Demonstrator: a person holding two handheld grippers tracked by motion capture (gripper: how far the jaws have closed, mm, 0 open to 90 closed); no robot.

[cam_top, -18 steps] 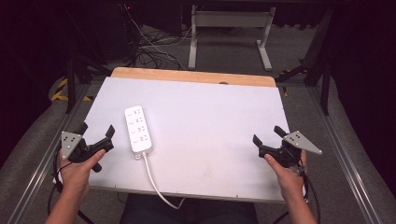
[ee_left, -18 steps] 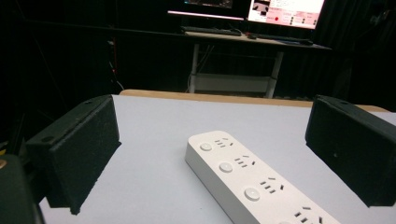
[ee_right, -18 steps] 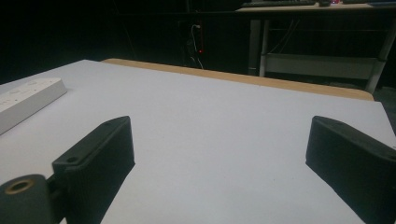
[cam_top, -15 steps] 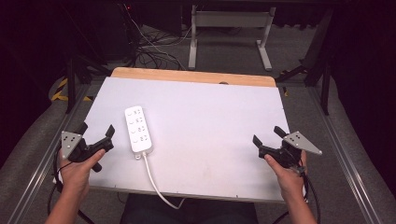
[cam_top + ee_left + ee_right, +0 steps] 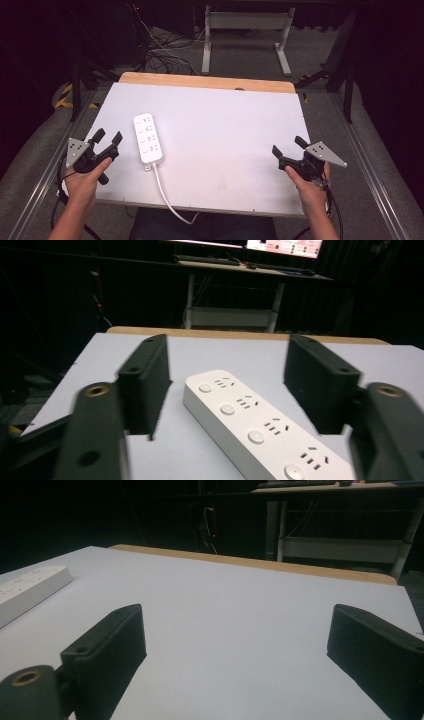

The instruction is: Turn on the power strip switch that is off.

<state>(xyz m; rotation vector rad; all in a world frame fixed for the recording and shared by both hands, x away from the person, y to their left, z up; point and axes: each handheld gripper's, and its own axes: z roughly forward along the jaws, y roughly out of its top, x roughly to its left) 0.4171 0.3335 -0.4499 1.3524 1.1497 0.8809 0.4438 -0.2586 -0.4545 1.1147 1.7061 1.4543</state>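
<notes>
One power strip (image 5: 148, 138) lies flat on the white table (image 5: 230, 130), left of centre and lengthwise toward the far wooden edge, sockets and switch buttons facing up. Its white cord (image 5: 167, 197) leaves the near end, curves toward the person and drops over the near table edge; where it ends is out of sight. Laid this way the long sides are free, which suits a pinch across the width.

Left gripper (image 5: 107, 138): held just beside the strip on its left, above the table edge, jaws parted and empty. In the left gripper view the strip (image 5: 260, 425) sits framed between the two black jaws but clear of both, so the alignment reads as a line-up for a grasp, not a grip. The jaws look wide enough to take the strip's width, though the blur on the near jaw makes that margin hard to judge.

Right gripper (image 5: 287, 146): well apart from the strip, at the right edge of the table, jaws spread wide with nothing between them. In the right gripper view there is bare table ahead and the strip's end (image 5: 27, 591) far off to one side. Likely parked in reserve while the left hand (image 5: 85, 182) works.

Beyond the table: dark floor, loose cables and a metal stand frame (image 5: 245, 30).
</notes>
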